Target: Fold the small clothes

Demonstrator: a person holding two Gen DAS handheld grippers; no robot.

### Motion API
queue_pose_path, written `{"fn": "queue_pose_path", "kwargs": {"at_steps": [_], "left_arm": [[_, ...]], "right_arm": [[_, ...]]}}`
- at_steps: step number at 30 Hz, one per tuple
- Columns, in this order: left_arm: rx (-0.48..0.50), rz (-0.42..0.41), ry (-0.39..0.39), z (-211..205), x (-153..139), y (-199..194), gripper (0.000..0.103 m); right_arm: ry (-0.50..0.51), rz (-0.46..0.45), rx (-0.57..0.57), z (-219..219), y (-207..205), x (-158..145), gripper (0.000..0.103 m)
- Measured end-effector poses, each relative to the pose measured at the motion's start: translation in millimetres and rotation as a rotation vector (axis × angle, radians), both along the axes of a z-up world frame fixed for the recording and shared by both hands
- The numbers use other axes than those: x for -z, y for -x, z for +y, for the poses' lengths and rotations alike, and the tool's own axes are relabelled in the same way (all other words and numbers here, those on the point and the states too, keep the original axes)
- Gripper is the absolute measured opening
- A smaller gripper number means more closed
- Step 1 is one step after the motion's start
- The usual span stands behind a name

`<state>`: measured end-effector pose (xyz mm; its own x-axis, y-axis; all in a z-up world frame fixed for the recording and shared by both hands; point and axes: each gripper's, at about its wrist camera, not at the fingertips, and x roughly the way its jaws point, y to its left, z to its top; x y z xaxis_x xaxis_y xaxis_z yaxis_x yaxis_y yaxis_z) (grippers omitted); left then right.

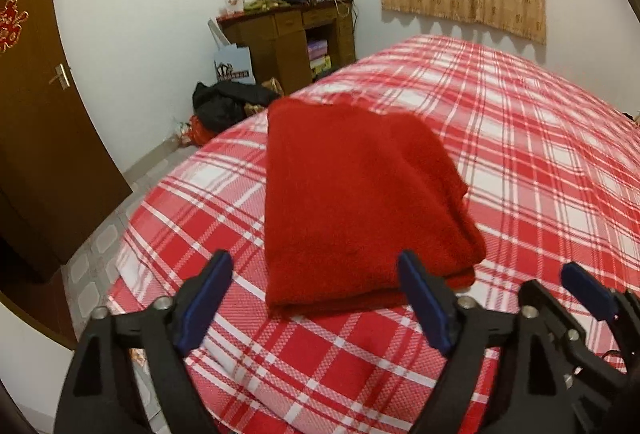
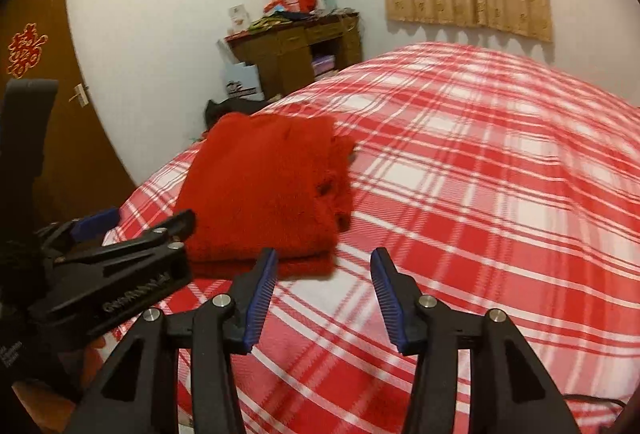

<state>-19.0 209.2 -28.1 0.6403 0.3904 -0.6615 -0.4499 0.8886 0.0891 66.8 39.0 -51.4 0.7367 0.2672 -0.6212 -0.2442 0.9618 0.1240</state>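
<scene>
Fingers of the left gripper (image 1: 316,298) and right gripper (image 2: 324,294) are spread and hold nothing, both poised above the bed (image 1: 520,154). The red garment (image 1: 360,206) lies folded near the bed's left edge, layers stacked. Risk: a careless pass of either gripper could snag the looser right-hand layers and undo the fold.
</scene>
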Motion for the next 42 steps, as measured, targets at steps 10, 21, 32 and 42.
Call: {"fn": "queue_pose_path", "kwargs": {"at_steps": [10,21,32,42], "left_arm": [[0.041,-0.062,-0.046,-27,-26,15,0.103],[0.015,-0.146,-0.111,-32,-56,30,0.103],[0.012,-0.139,-0.093,-29,-52,29,0.103],[0.017,-0.154,-0.096,-34,-53,31,0.103]], "right_arm": [[-0.034,-0.174,0.066,-24,35,-52,0.065],[-0.072,-0.268,0.127,-34,50,-75,0.066],[-0.079,-0.258,0.148,-36,51,-73,0.066],[-0.068,-0.269,0.137,-34,53,-76,0.066]]}}
